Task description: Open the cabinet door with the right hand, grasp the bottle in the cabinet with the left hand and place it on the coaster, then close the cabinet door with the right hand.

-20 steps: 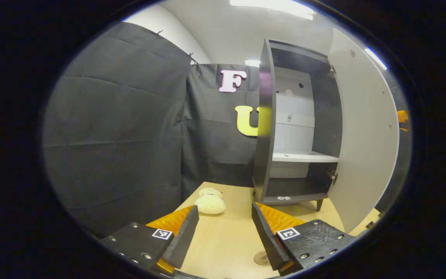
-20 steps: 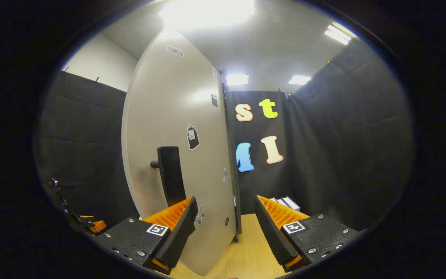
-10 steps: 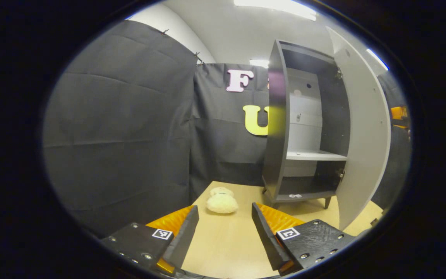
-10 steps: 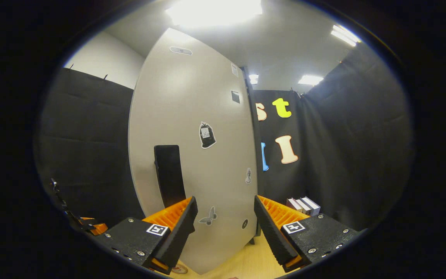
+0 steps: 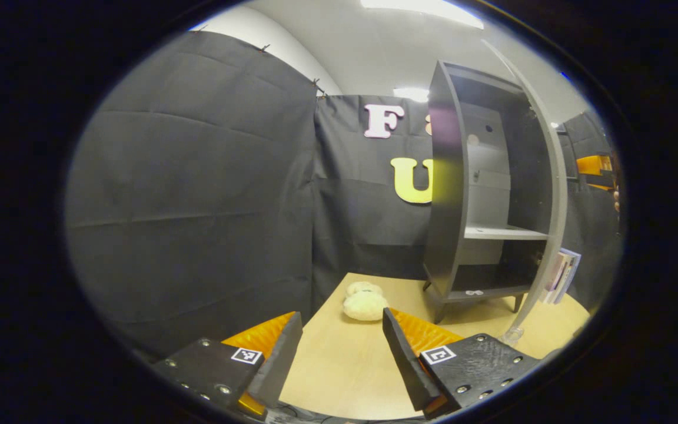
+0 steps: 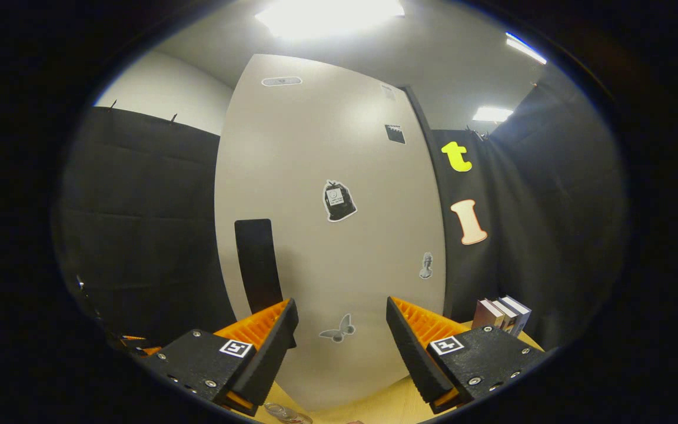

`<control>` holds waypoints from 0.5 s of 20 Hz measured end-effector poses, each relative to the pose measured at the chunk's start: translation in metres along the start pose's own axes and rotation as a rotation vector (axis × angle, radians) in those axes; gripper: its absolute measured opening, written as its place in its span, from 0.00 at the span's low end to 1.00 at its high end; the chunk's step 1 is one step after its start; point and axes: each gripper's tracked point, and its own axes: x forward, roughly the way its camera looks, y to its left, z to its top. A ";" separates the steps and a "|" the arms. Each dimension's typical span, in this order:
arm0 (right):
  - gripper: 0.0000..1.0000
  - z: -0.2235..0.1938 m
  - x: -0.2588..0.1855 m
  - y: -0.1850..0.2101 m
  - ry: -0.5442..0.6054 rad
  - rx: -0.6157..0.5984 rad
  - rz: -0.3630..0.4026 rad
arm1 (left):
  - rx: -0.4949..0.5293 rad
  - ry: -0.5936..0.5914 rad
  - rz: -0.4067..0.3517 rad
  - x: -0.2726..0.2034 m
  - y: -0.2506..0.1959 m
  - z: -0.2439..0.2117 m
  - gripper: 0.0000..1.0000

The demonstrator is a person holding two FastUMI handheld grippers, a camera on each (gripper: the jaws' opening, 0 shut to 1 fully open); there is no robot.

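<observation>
Door has swung further toward shut since a second ago; in the left gripper view the cabinet door (image 5: 542, 194) is now seen almost edge-on, whereas earlier its pale inner face was broad, and the cabinet has slid rightward in view. Right gripper view now faces the door's outer face nearly square

Left gripper (image 5: 342, 347) low over the table (image 5: 339, 365), jaws apart, nothing between them. Just past the fingers, a cream plush toy (image 5: 365, 301) lies on the wood. Beyond it stands the dark cabinet (image 5: 446, 194) on short legs, a white shelf (image 5: 501, 233) inside, both compartments bare apart from a small pale item on the bottom board. At the foot of the door edge there is a clear glassy thing (image 5: 512, 334) on the table, possibly the bottle, too small and distorted to be sure. Books (image 5: 559, 275) stand just right of the door. Far right edge, part of the other gripper and a bit of a hand

Right gripper (image 6: 342, 344) jaws apart, empty, close to the door front (image 6: 339, 247) but not touching as far as can be seen. Black handle (image 6: 258, 265) sits above the left finger. Stickers dotted over the door front. Clear rounded object (image 6: 286, 411) at the bottom edge by the left finger, unclear. Books (image 6: 501, 312) to the right on the table
</observation>
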 end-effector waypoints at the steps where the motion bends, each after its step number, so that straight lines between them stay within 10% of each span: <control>1: 0.94 0.001 0.004 0.003 -0.007 -0.002 -0.001 | 0.000 -0.002 0.004 -0.002 0.004 0.001 0.82; 10: 0.94 -0.001 -0.004 0.005 -0.007 -0.025 -0.043 | 0.023 -0.032 -0.018 -0.004 0.004 0.010 0.86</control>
